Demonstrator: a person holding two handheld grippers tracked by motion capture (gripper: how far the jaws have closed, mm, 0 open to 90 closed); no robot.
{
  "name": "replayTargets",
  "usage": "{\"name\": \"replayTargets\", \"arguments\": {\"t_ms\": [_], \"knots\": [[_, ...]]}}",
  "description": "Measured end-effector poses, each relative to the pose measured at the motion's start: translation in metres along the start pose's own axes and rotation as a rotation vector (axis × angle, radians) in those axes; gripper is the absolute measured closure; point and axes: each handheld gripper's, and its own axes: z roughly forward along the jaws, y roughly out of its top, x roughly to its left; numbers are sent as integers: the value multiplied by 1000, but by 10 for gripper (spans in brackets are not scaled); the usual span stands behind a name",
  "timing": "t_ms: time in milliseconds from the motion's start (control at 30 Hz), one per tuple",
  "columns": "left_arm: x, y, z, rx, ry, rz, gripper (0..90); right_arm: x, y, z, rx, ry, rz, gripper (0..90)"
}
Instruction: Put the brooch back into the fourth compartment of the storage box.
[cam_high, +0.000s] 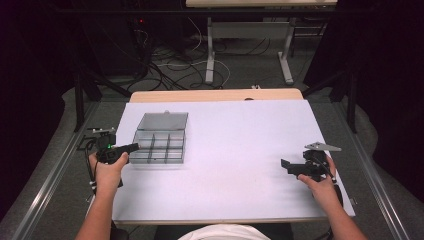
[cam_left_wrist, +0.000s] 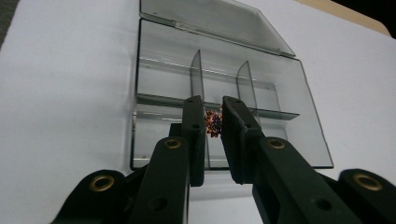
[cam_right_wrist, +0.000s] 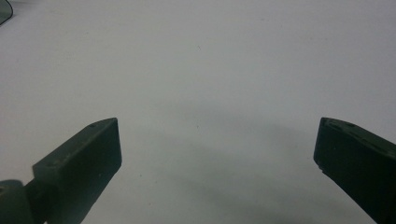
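Note:
A clear plastic compartment box (cam_high: 176, 148) lies at the table's left with its lid (cam_high: 163, 121) folded back flat. My left gripper (cam_high: 135, 147) reaches over the box's left edge. In the left gripper view its jaws (cam_left_wrist: 213, 100) are shut on a small multicoloured beaded piece (cam_left_wrist: 213, 122), held above the near compartments of the box (cam_left_wrist: 163, 84); the lid (cam_left_wrist: 210, 18) lies beyond. My right gripper (cam_high: 289, 166) rests at the table's right side. The right gripper (cam_right_wrist: 217, 135) stands wide open over the bare white surface, with nothing between its fingers.
A white sheet (cam_high: 235, 145) covers the table, with a strip of wooden top (cam_high: 215, 95) showing at the far edge. Beyond it lie cables and a desk frame (cam_high: 247, 50) on the floor. Metal rails (cam_high: 50, 175) run along both sides.

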Motion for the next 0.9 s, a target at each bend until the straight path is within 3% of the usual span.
{"name": "replayTargets", "arguments": {"t_ms": [67,133,333,433,467,900], "knots": [[2,0,1,0,4,-18,801,0,0,0,1,0,1,5],[5,-1,2,8,19,-4,800,0,0,0,1,0,1,6],[12,-2,8,8,37,-26,801,-1,0,1,0,4,-8,6],[16,-2,11,20,56,-3,801,-1,0,1,3,1,5,6],[14,-3,12,13,56,-22,801,-2,0,1,1,1,5,6],[14,-5,26,60,119,26,801,-2,0,2,3,2,4,6]]}}
